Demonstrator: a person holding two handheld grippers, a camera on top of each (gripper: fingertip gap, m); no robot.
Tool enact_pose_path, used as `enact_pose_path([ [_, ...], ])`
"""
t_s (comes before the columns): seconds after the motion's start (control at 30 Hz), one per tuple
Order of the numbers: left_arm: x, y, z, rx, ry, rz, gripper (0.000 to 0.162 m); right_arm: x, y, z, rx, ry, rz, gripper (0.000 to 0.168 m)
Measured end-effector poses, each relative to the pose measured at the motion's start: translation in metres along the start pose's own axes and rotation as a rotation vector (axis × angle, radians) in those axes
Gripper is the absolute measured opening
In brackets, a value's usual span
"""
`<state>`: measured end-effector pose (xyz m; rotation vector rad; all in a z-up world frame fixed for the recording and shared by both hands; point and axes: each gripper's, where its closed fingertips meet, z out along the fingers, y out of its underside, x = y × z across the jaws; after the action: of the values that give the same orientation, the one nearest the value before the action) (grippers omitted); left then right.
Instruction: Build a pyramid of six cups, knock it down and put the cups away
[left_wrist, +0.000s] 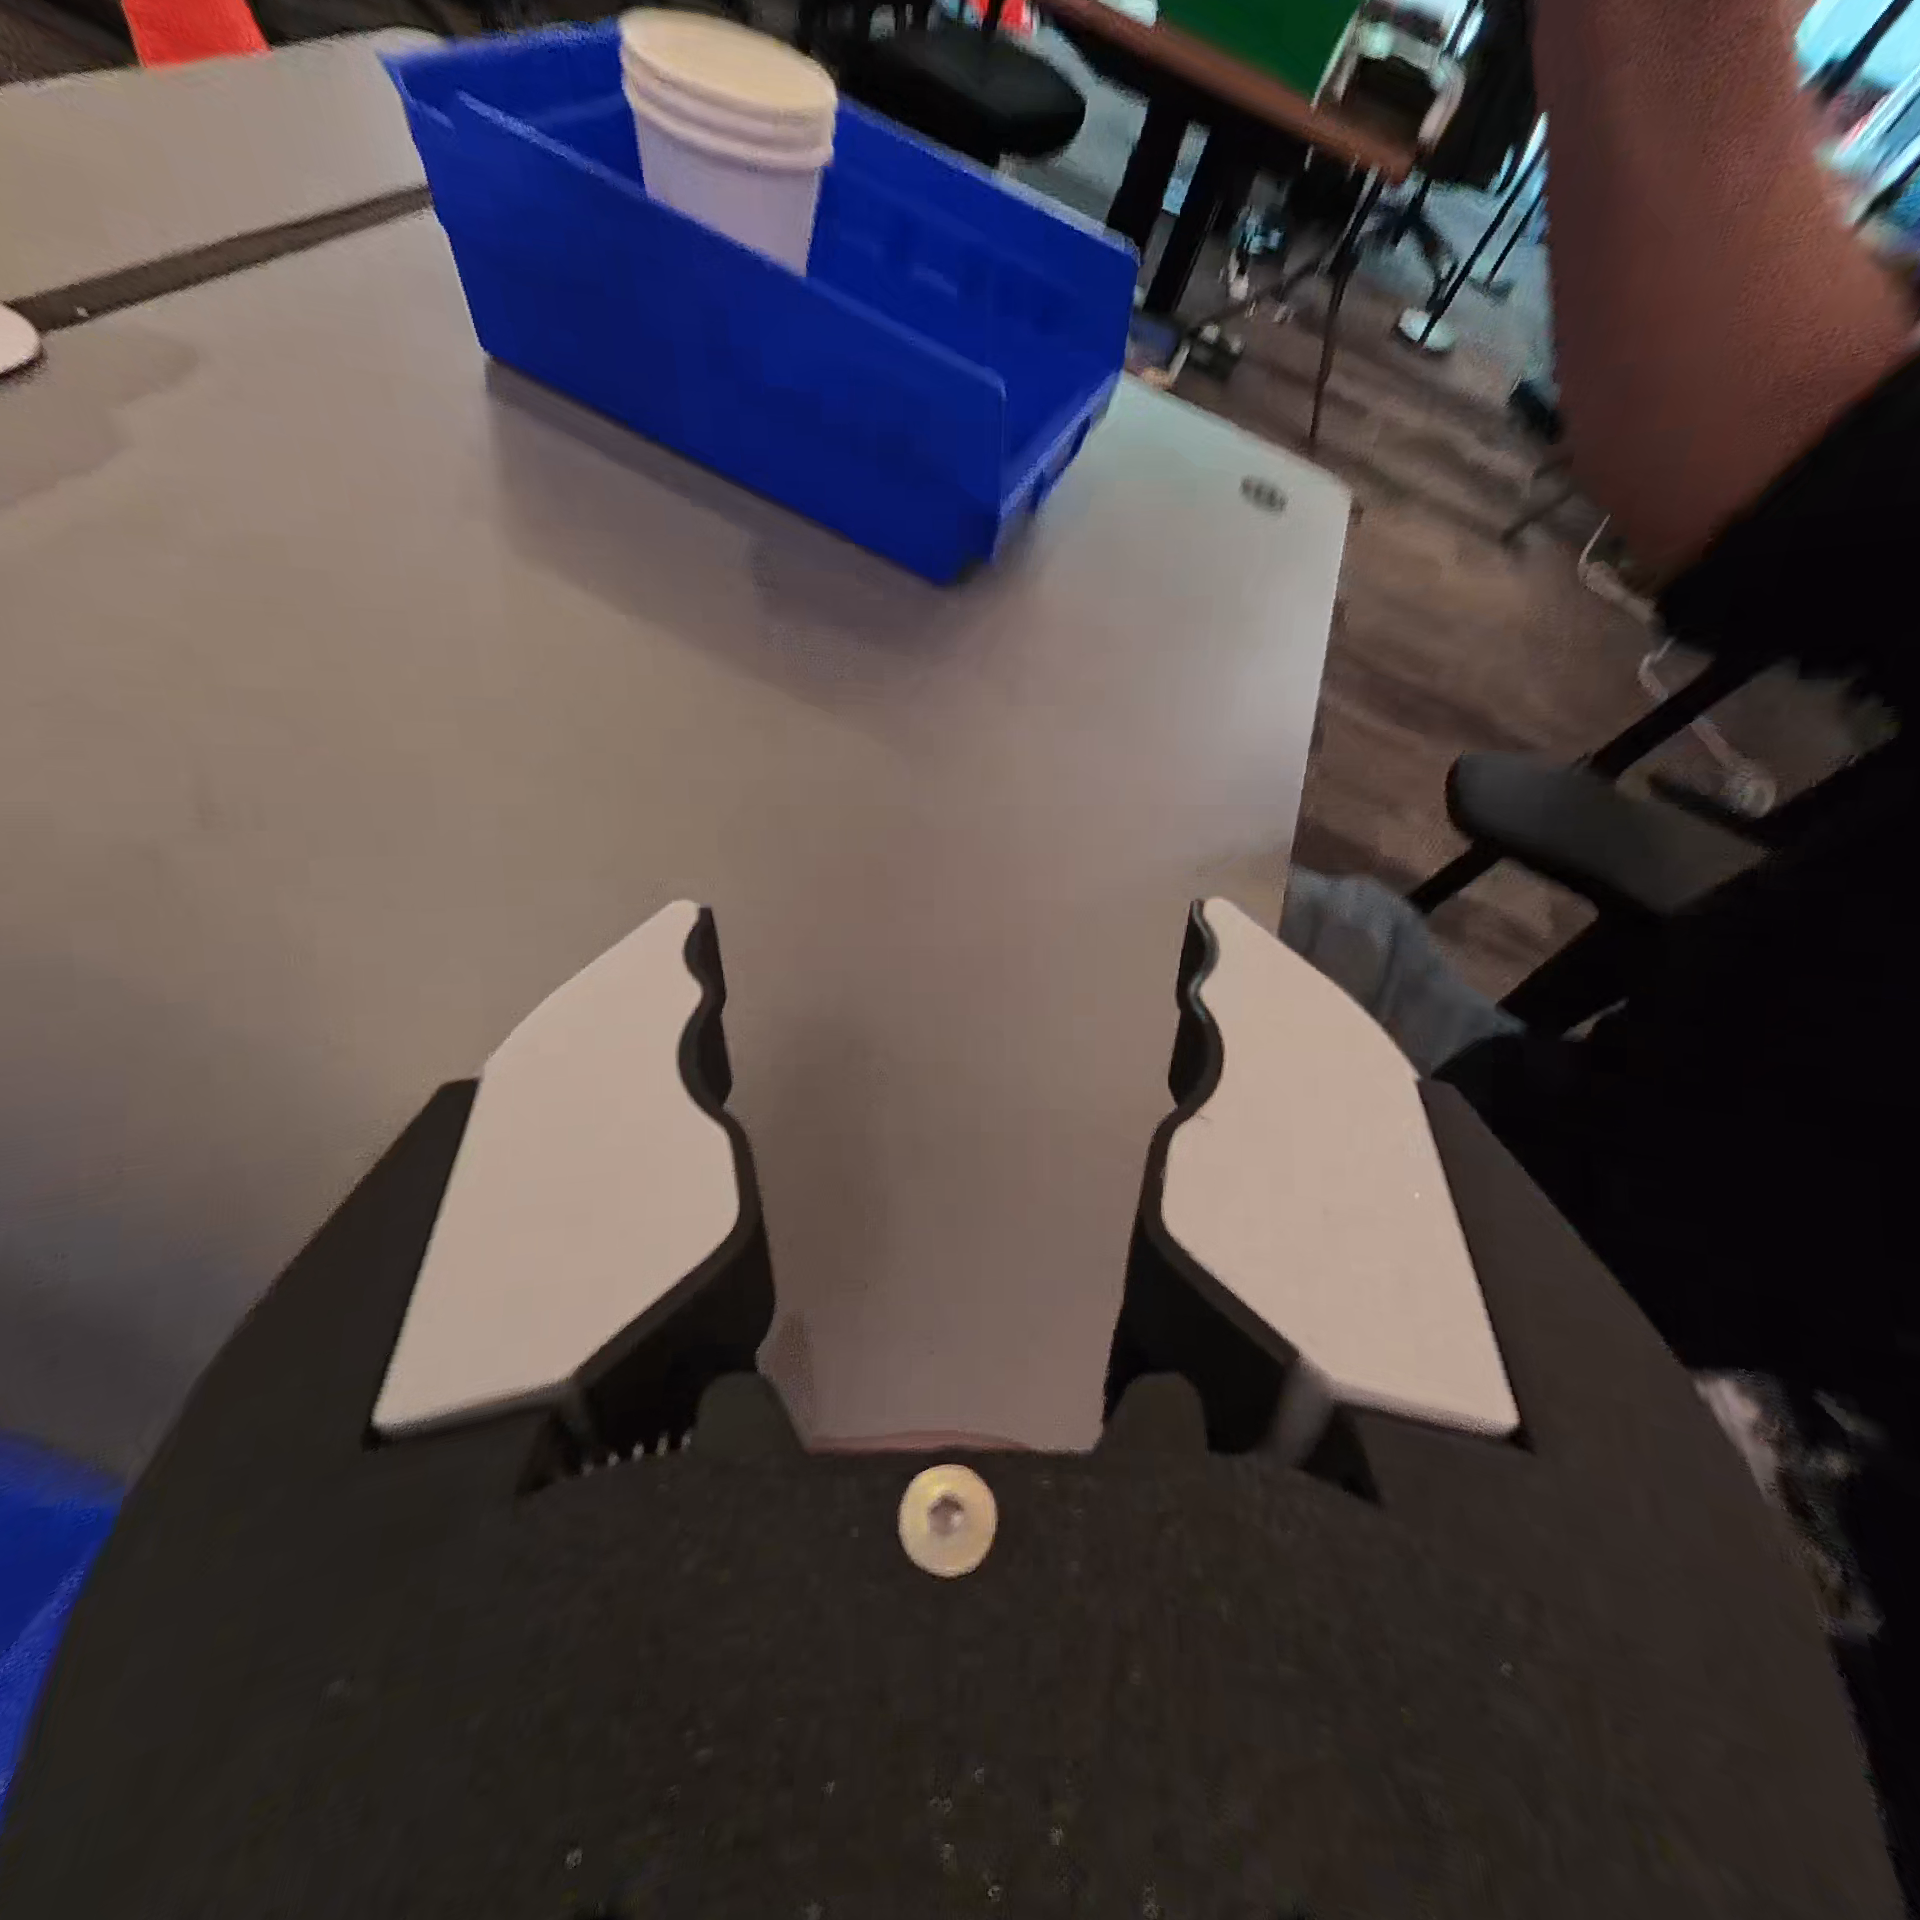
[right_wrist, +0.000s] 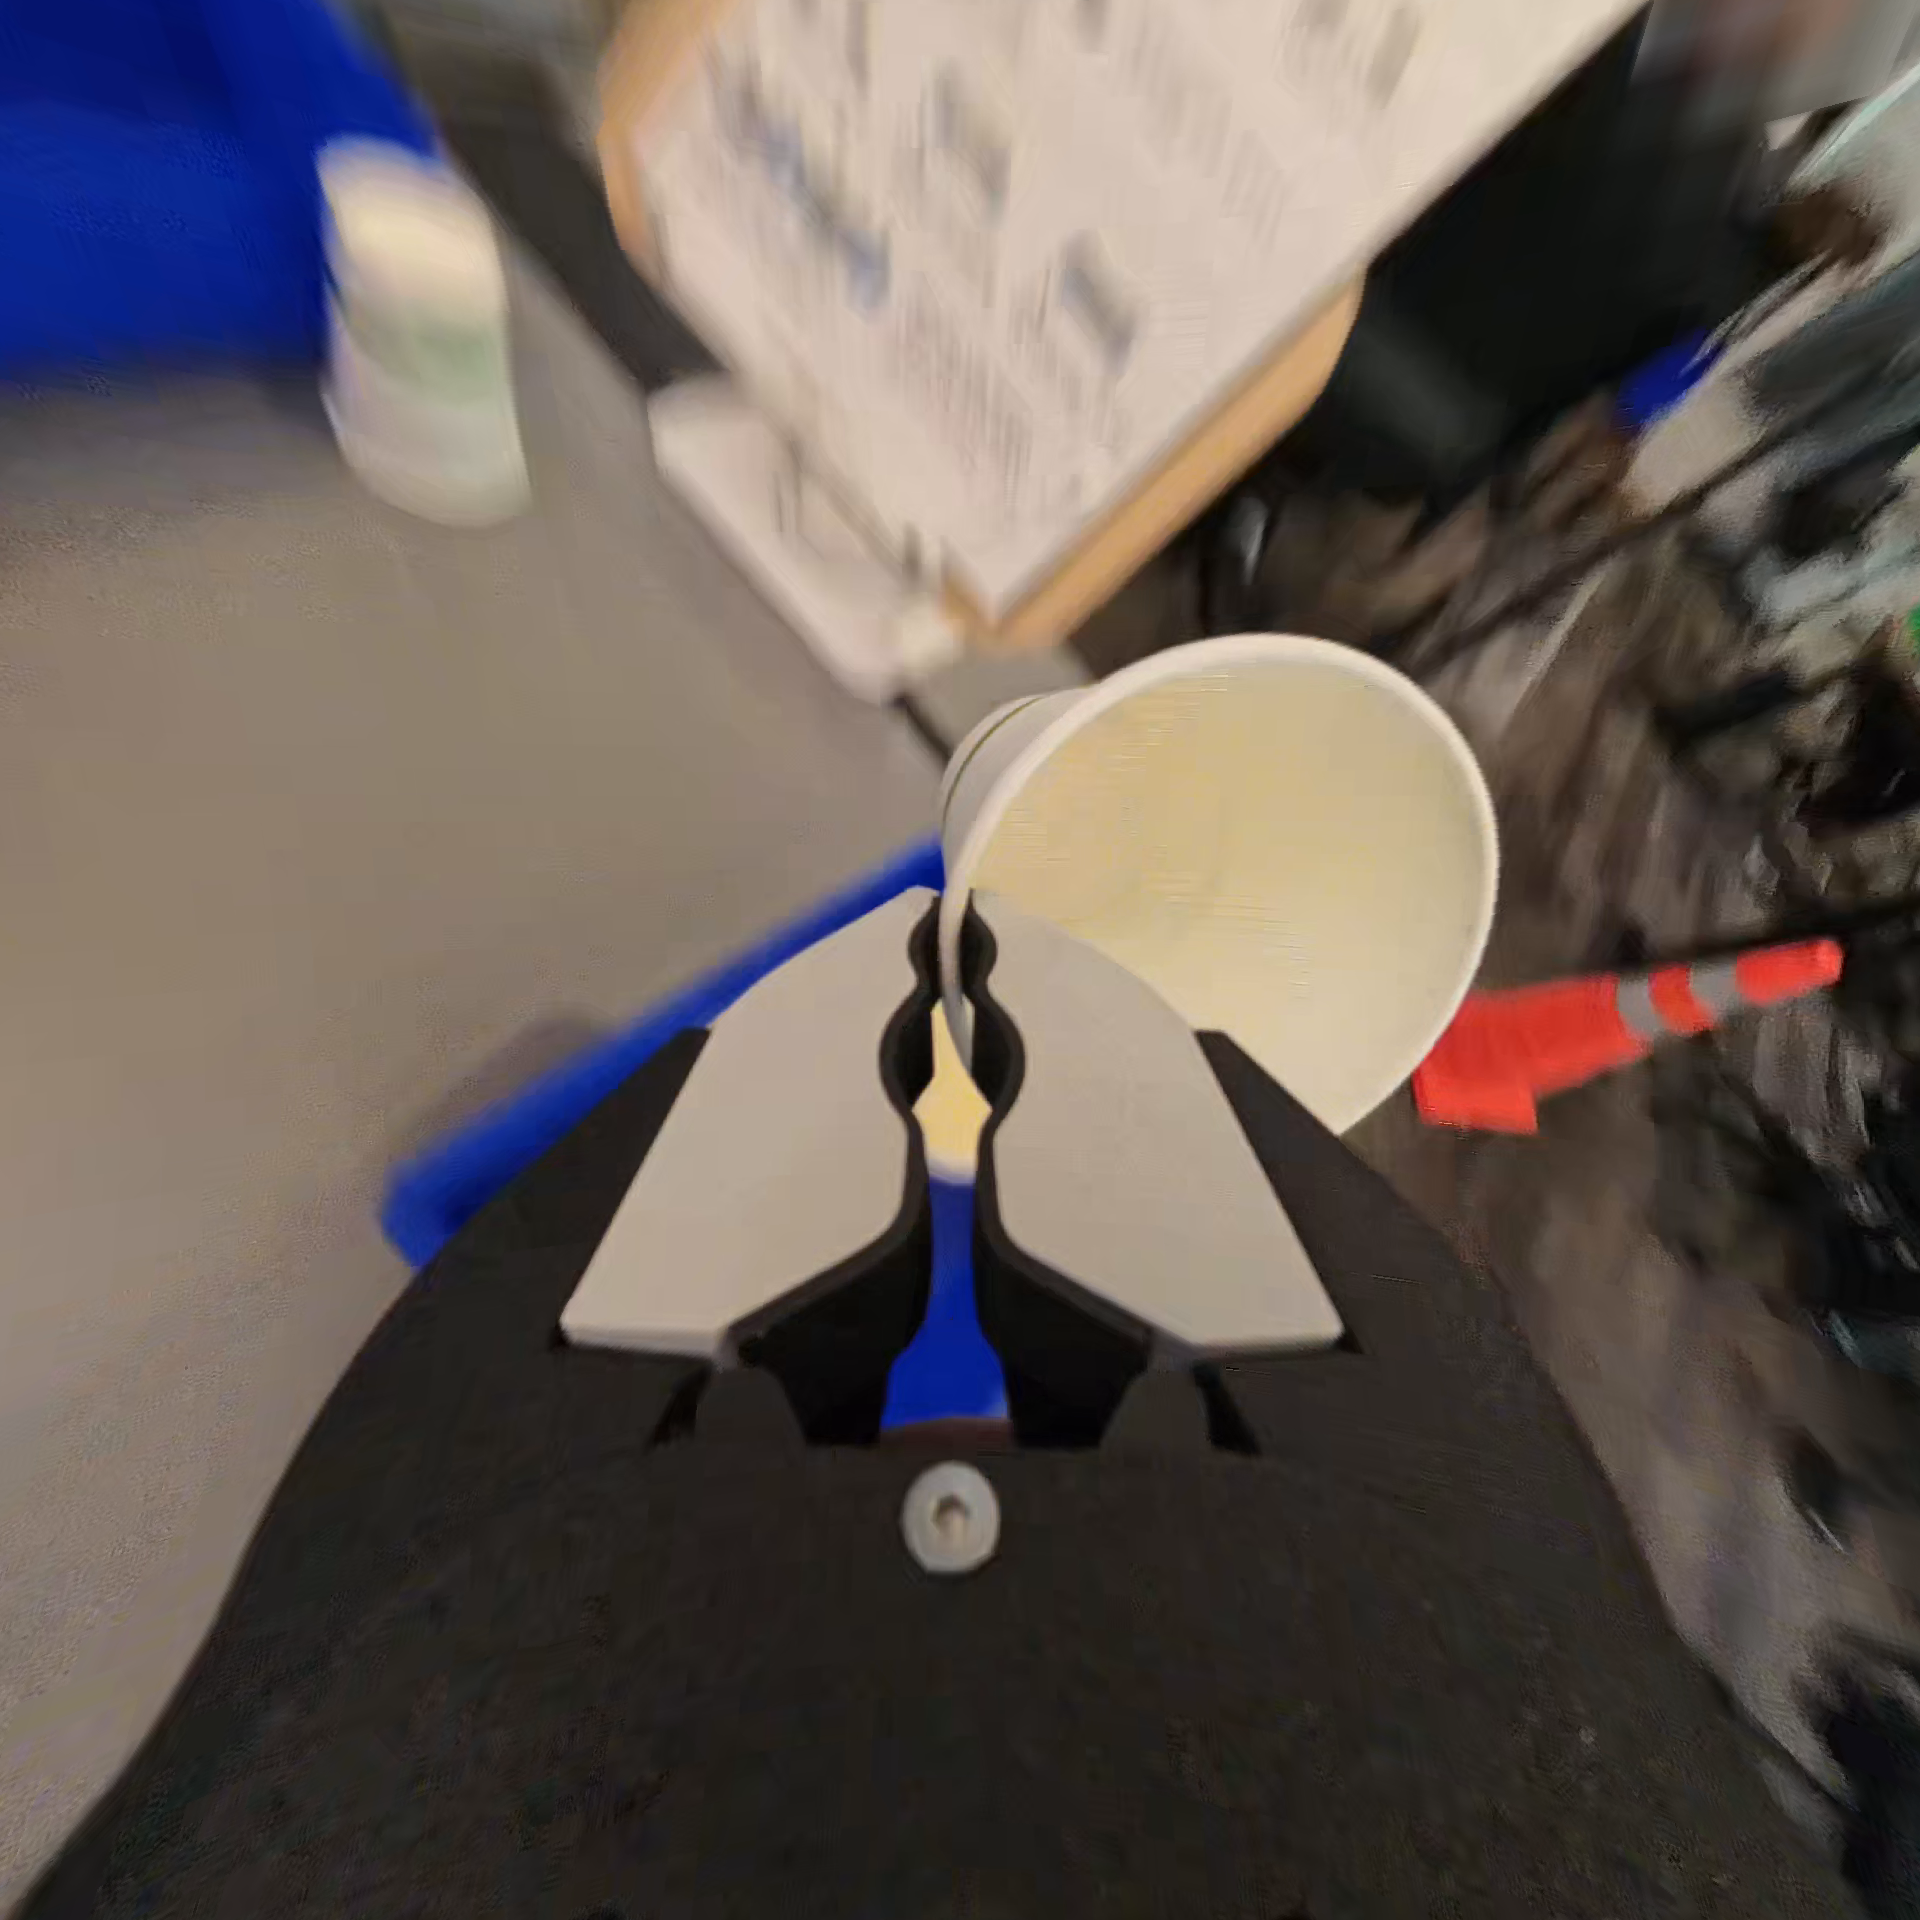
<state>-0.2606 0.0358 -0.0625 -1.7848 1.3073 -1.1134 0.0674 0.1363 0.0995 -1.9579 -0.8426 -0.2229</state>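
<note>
In the left wrist view my left gripper (left_wrist: 951, 925) is open and empty above the grey table (left_wrist: 416, 779). Ahead of it stands a blue bin (left_wrist: 790, 343) holding a stack of white cups (left_wrist: 732, 135) upside down. In the right wrist view my right gripper (right_wrist: 953, 935) is shut on the rim of a white paper cup (right_wrist: 1236, 873). The cup lies tilted with its cream inside facing me, held in the air. A blue bin edge (right_wrist: 665, 1029) runs below the fingers. The right wrist view is strongly blurred.
A person's arm (left_wrist: 1704, 260) reaches in at the right of the left wrist view, with a dark chair (left_wrist: 1590, 831) past the table edge. In the right wrist view a white bottle (right_wrist: 426, 332), a board with a wooden frame (right_wrist: 997, 260) and an orange cone (right_wrist: 1621, 1018) show.
</note>
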Motion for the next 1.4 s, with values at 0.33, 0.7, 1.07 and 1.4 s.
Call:
enact_pose_path([
  [0.33, 0.024, 0.024, -0.003, -0.086, -0.006, 0.061, 0.084, 0.0, 0.113, 0.082, -0.606, -0.385, -0.055, 0.001],
  [0.7, 0.008, 0.044, 0.001, -0.279, 0.009, 0.133, 0.085, -0.036, 0.138, 0.114, -0.605, -0.593, 0.096, 0.026],
  [1.07, -0.151, -0.062, -0.01, -0.558, -0.312, 0.332, 0.087, -0.156, -0.007, 0.011, 0.424, -0.543, 0.381, 0.045],
  [1.4, -0.311, -0.061, 0.016, -1.004, -0.408, 0.227, 0.111, -0.375, 0.02, -0.011, 0.452, -0.909, 0.351, 0.038],
])
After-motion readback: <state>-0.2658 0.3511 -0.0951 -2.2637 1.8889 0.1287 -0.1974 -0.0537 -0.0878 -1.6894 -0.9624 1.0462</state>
